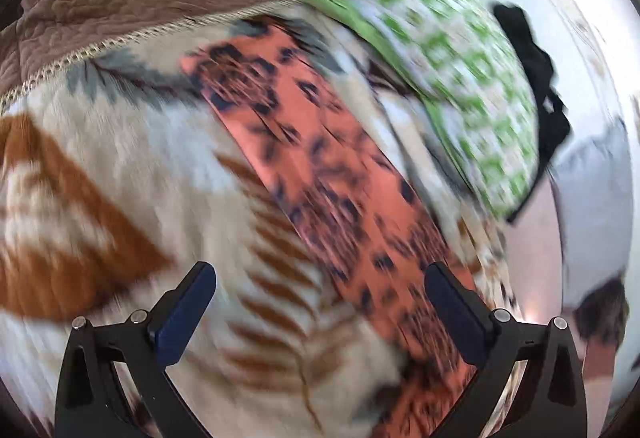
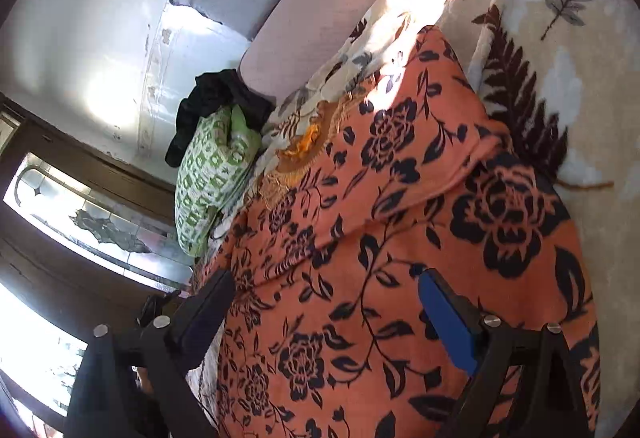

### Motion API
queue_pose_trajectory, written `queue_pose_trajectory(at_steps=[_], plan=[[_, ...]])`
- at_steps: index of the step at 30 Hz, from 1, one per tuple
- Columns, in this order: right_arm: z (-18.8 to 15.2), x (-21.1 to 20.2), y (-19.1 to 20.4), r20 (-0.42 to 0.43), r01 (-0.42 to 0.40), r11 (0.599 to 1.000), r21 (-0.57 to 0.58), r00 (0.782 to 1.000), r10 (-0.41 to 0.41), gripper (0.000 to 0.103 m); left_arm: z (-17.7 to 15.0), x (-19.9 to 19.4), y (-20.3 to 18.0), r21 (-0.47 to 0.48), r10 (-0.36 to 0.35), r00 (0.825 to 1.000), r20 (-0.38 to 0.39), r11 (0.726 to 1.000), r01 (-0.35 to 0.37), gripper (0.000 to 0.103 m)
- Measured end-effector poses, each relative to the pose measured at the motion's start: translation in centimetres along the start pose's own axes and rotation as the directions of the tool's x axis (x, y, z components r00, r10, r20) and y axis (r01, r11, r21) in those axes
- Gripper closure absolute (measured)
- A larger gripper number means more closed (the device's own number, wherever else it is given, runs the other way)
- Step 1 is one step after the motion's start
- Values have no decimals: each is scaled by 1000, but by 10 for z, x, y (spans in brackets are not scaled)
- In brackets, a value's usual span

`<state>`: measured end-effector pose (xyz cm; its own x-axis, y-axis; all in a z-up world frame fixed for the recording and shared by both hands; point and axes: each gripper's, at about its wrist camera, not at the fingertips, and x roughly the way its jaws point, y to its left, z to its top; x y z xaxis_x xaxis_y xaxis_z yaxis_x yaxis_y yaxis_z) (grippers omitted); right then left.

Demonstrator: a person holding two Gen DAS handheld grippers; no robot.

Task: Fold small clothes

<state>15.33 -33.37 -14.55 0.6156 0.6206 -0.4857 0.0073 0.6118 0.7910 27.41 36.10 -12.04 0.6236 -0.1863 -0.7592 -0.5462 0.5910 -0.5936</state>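
An orange garment with a black flower print [image 1: 320, 173] lies folded into a long strip on a leaf-patterned blanket [image 1: 120, 165]. The left wrist view is blurred. My left gripper [image 1: 320, 298] hovers over the blanket with its jaws wide apart and nothing between them; the strip's near end runs past its right finger [image 1: 456, 310]. In the right wrist view the same orange garment [image 2: 380, 217] fills the middle, a fold crossing it. My right gripper [image 2: 324, 318] stands open just above the cloth, its blue pads [image 2: 448, 322] clear of it.
A green-and-white checked pillow [image 1: 432, 77] lies beyond the garment, also seen as the checked pillow [image 2: 208, 173], with black clothing [image 2: 216, 105] against it. A brown quilted cover [image 1: 140, 5] lies at the far left. A pale wall [image 2: 80, 29] and a window [image 2: 80, 213] stand past the bed.
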Motion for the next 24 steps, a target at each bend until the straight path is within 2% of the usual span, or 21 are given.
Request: queue_pose_trajectory(at_steps=[3, 6, 11, 14, 15, 16, 18, 21, 23, 24], plan=[[0, 3, -1, 3, 35, 999, -32, 999, -35, 8, 23, 14, 14, -31, 25, 999, 27, 999, -24, 3], [5, 2, -3, 13, 20, 1000, -24, 1000, -20, 8, 38, 21, 15, -22, 28, 998, 63, 999, -26, 6], [6, 12, -6, -4, 33, 999, -24, 999, -33, 8, 55, 33, 13, -26, 39, 996, 81, 999, -37, 30], [6, 15, -7, -10, 34, 999, -31, 999, -35, 8, 61, 39, 17, -62, 83, 992, 94, 995, -77, 58], [6, 16, -7, -10, 39, 999, -38, 999, -40, 8, 64, 38, 22, -81, 102, 991, 91, 992, -94, 81], [6, 16, -7, -10, 41, 998, -39, 999, -42, 8, 66, 40, 26, -99, 134, 988, 77, 987, -126, 96], [6, 17, -10, -10, 36, 999, -32, 999, -37, 8, 70, 39, 30, -112, 122, 991, 64, 987, -114, 97], [7, 14, -11, -3, 30, 999, -31, 1000, -31, 9, 67, 22, 5, -16, 193, 974, 122, 981, -193, 98], [7, 12, -12, 9, 37, 999, -34, 999, -36, 9, 51, 2, -42, 146, 209, 952, 222, 958, -245, 99], [8, 11, -13, 15, 37, 999, -33, 999, -36, 8, 38, -12, -71, 232, 180, 946, 270, 941, -245, 99]])
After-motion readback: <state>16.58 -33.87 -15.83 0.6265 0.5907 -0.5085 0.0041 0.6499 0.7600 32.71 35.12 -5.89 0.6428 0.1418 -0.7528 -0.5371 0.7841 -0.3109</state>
